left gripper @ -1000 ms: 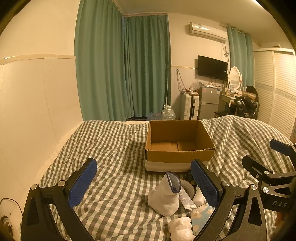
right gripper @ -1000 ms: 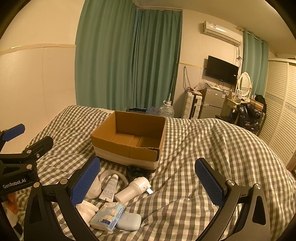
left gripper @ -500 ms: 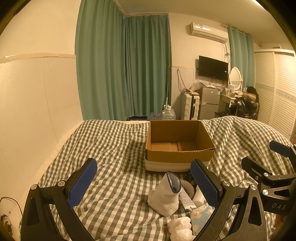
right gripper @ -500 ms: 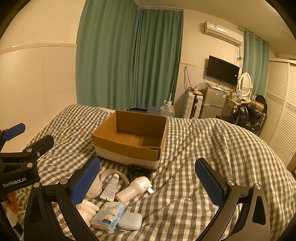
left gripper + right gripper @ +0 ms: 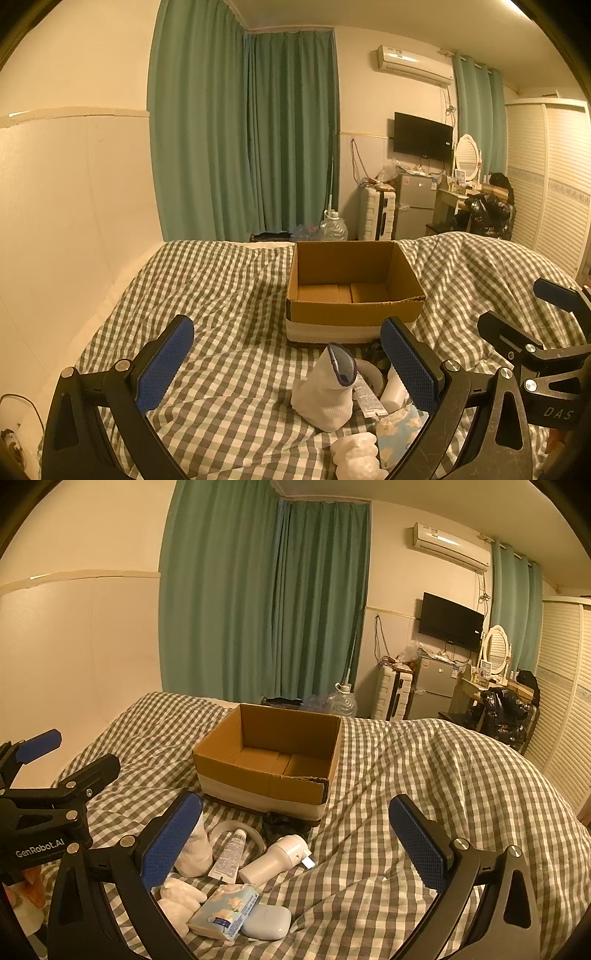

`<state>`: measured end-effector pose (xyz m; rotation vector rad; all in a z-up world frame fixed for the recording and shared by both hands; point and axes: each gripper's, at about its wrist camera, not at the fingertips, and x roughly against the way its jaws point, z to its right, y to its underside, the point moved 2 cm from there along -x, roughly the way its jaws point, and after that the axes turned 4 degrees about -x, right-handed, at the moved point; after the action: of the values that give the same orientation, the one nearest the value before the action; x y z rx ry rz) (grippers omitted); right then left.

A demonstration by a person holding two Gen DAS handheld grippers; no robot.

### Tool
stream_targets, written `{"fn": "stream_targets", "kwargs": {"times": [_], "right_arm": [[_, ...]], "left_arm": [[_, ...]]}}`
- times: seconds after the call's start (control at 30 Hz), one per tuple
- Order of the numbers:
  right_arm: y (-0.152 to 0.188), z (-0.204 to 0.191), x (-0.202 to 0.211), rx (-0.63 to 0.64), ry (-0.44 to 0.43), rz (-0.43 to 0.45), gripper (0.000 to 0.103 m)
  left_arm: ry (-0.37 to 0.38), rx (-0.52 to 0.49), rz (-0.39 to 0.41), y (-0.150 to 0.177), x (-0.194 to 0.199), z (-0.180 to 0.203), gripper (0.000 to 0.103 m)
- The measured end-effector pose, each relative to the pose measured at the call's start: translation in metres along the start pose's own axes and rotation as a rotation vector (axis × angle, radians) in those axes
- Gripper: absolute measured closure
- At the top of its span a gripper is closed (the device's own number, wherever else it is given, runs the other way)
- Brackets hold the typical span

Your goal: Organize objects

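Note:
An open, empty cardboard box [image 5: 354, 291] [image 5: 269, 760] stands on the checked bed. In front of it lie several small items: a white sock [image 5: 325, 391] [image 5: 194, 849], a tube [image 5: 229, 854], a roll of tape [image 5: 236, 830], a white bottle-like device [image 5: 275, 858], a tissue pack [image 5: 223, 910] [image 5: 399, 430], a pale blue case [image 5: 266, 926], a white crumpled piece [image 5: 356, 458] [image 5: 177, 897] and a dark item [image 5: 282, 821]. My left gripper [image 5: 286, 363] is open and empty above the sock. My right gripper [image 5: 295, 843] is open and empty above the pile.
The checked duvet [image 5: 443, 775] bulges up at the right. A pale wall [image 5: 74, 221] runs along the bed's left side. Beyond the bed stand green curtains [image 5: 251, 147], a water jug [image 5: 334, 229], a small fridge [image 5: 413, 206] and a dressing table.
Both views have shifted very slightly; the grippers stay open and the items have not moved.

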<state>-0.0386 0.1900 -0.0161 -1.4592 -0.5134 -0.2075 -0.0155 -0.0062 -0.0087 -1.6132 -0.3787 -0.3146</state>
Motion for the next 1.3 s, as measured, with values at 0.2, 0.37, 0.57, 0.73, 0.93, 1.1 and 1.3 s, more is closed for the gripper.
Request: {"fn": "stream_targets", "kwargs": {"times": [0.2, 0.37, 0.57, 0.73, 0.93, 1.1, 1.3], "right_arm": [[-0.003, 0.001, 0.002, 0.007, 0.004, 0.002, 0.000], [-0.008, 0.004, 0.004, 0.003, 0.019, 0.011, 0.000], [-0.003, 0.005, -0.003, 0.016, 0.029, -0.010, 0.000], [0.001, 0.010, -0.013, 0.008, 0.036, -0.036, 0.000], [0.008, 0.018, -0.031, -0.004, 0.047, -0.084, 0.000], [0.016, 0.026, -0.049, -0.017, 0.059, -0.130, 0.000], [0.028, 0.038, -0.075, -0.038, 0.063, -0.198, 0.000]], "left_arm": [[0.000, 0.011, -0.012, -0.002, -0.003, -0.001, 0.000], [-0.002, 0.011, -0.020, -0.002, -0.007, -0.002, 0.000], [0.008, 0.003, -0.040, 0.003, -0.014, 0.001, 0.000], [0.010, -0.018, -0.070, 0.007, -0.023, 0.007, 0.000], [0.024, -0.037, -0.124, 0.018, -0.039, 0.014, 0.000], [0.042, -0.059, -0.190, 0.030, -0.057, 0.023, 0.000], [0.059, -0.099, -0.296, 0.049, -0.087, 0.035, 0.000]]}}
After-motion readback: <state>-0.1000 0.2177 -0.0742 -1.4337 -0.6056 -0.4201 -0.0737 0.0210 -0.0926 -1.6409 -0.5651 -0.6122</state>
